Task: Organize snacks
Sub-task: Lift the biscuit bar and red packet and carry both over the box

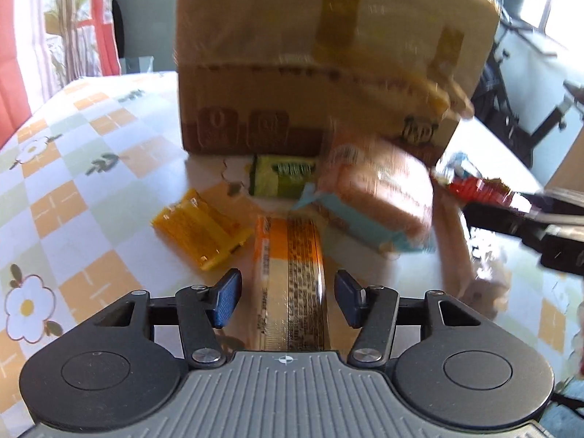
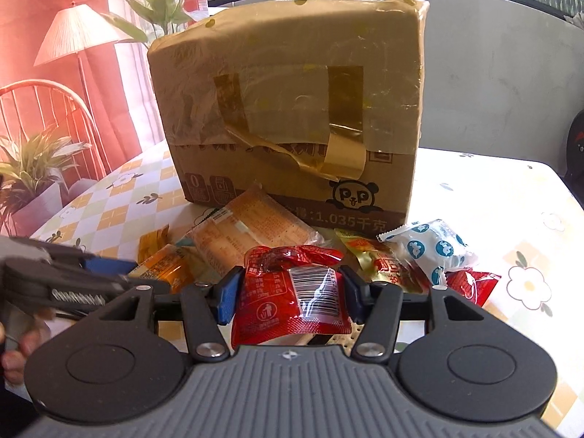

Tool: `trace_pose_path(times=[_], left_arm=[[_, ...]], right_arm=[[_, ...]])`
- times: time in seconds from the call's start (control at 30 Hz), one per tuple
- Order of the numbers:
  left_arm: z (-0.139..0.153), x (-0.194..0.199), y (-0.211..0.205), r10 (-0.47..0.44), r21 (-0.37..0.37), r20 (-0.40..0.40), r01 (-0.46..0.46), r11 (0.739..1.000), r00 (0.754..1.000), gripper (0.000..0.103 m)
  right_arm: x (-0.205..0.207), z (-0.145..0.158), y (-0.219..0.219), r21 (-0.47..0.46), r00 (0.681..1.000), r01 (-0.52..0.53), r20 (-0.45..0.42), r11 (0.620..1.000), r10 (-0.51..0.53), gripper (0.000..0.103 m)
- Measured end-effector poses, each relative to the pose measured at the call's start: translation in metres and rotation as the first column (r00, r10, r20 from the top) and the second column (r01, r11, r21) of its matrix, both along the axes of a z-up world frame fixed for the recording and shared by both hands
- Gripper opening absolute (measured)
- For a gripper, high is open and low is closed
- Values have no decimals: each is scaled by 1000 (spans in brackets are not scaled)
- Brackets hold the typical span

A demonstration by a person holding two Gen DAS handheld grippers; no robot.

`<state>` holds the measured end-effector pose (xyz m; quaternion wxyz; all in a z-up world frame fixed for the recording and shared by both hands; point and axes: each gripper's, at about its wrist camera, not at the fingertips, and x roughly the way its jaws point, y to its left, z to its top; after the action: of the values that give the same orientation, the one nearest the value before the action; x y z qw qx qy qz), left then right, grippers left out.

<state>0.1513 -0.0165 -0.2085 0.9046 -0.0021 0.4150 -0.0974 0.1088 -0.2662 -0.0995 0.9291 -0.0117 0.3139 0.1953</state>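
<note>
The right gripper (image 2: pixel 288 288) pinches a red snack packet (image 2: pixel 288 299) by its slack wrapper, which could slip out, while the left gripper (image 1: pixel 288 292), pads clear, straddles an orange snack bar (image 1: pixel 292 281) at lower centre.

A red snack packet (image 2: pixel 292 292) sits crumpled, barcode up; an orange wrapped bar (image 1: pixel 288 284) lies lengthwise on the counter (image 1: pixel 73 168), beside other loose packets.
</note>
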Motion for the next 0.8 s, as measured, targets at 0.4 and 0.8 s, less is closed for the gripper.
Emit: trace_pose_path(times=[0.4, 0.8], left_arm=[[15, -3, 17, 67, -12, 81, -67, 998, 994, 38], [62, -4, 14, 60, -12, 220, -59, 998, 974, 38]], right_arm=[[0, 7, -2, -6, 1000, 17, 22, 1000, -17, 58], [1, 35, 0, -4, 996, 6, 87, 1000, -5, 58]])
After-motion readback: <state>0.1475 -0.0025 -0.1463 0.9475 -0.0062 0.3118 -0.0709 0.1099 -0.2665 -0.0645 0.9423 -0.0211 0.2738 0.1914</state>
